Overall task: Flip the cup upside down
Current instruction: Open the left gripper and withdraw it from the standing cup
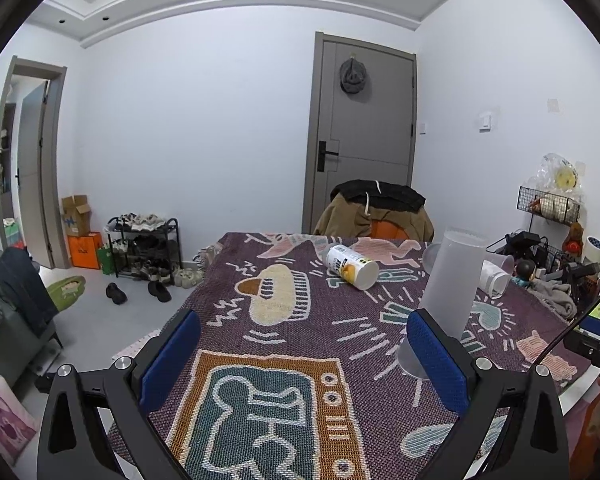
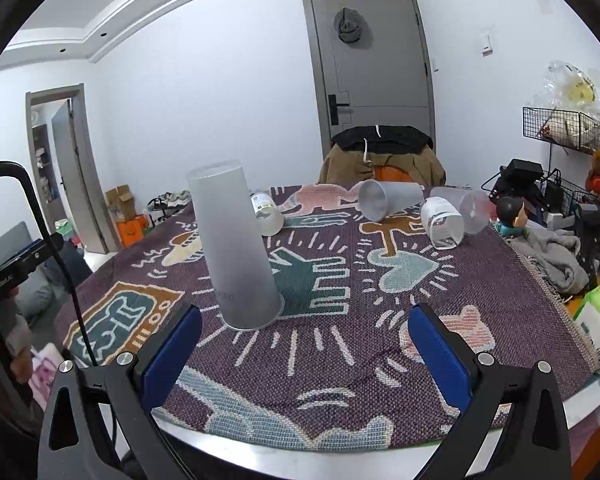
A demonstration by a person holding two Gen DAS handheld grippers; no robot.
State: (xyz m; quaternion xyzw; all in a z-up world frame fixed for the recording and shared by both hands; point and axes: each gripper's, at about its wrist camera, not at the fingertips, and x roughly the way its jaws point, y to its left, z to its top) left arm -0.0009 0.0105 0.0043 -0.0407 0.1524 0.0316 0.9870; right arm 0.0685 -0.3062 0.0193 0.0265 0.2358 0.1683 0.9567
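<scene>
A tall frosted plastic cup (image 2: pixel 236 248) stands mouth down on the patterned tablecloth (image 2: pixel 340 344), wide rim on the cloth and closed base up. It also shows in the left wrist view (image 1: pixel 452 280), just beyond my left gripper's right finger. My left gripper (image 1: pixel 304 356) is open and empty, low over the cloth. My right gripper (image 2: pixel 304 352) is open and empty, just in front and to the right of the cup. Neither gripper touches the cup.
Other cups lie on their sides further back: a printed one (image 2: pixel 266 214), a frosted one (image 2: pixel 388 198), a white one (image 2: pixel 442 222) and a clear one (image 2: pixel 470 208). A grey cloth (image 2: pixel 552 256), a figurine (image 2: pixel 510 214) and wire racks crowd the right edge. A chair with jackets (image 2: pixel 380 156) stands behind.
</scene>
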